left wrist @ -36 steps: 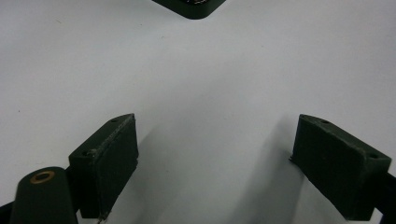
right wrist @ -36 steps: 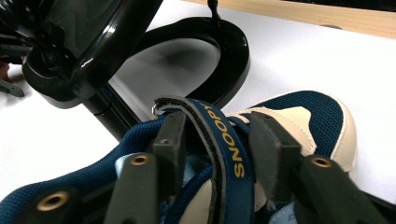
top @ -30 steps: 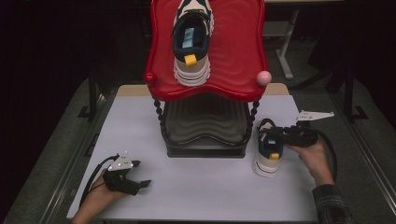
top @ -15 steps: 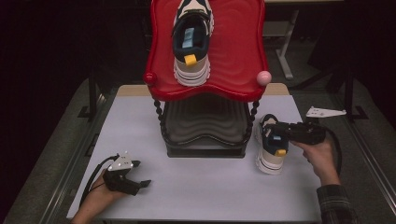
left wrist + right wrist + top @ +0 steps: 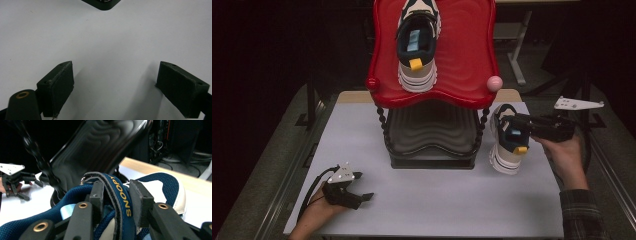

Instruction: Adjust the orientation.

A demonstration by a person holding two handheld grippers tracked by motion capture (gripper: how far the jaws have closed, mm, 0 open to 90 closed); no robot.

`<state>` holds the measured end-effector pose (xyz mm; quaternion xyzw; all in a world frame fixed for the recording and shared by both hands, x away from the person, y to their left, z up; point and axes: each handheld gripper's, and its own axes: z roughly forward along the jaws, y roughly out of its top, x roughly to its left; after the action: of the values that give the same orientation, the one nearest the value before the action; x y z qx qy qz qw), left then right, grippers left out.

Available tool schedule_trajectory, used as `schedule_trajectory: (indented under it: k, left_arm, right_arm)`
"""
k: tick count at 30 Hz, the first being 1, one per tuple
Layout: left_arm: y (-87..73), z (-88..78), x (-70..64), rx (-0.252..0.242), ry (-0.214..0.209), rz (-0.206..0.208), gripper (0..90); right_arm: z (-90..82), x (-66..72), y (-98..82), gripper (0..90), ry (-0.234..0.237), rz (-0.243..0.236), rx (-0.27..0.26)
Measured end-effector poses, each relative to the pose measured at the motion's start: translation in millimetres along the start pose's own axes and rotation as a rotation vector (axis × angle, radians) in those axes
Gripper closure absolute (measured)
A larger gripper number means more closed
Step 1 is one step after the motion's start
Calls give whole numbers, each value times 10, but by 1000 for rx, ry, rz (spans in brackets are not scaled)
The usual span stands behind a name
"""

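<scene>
we see a wide bare stretch of the table (image 5: 437,200) between our two hands, in front of the rack (image 5: 432,145). the left tool (image 5: 357,196) rests low near the table's front left corner, well apart from the rack, its jaws spread wide over bare white surface, released. the right hand (image 5: 564,157) reaches in from the right edge, holding the right tool (image 5: 512,122) level and pointing left. its jaws are clenched on the tongue strap (image 5: 117,195) of the shoe (image 5: 507,140), which reads "snoopy" in yellow on navy. that shoe sits just right of the rack's base, white sole, navy mesh, a yellow tab. a second shoe (image 5: 417,45) lies on the red tray (image 5: 467,65) atop the rack.
</scene>
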<state>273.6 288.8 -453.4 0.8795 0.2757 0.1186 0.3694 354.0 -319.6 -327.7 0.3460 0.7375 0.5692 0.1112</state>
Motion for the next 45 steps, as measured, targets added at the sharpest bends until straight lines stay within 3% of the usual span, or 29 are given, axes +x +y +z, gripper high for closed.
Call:
schedule_trajectory:
  k: [32, 45]
  left_arm:
    - [0, -2, 2, 5, -3, -1, 134]
    - [-1, -2, 2, 4, -2, 1, 134]
  right_arm:
    - [-605, 370, 1503, 660, -34, -121, -125]
    - [-742, 633, 2119, 662, -61, -197, -148]
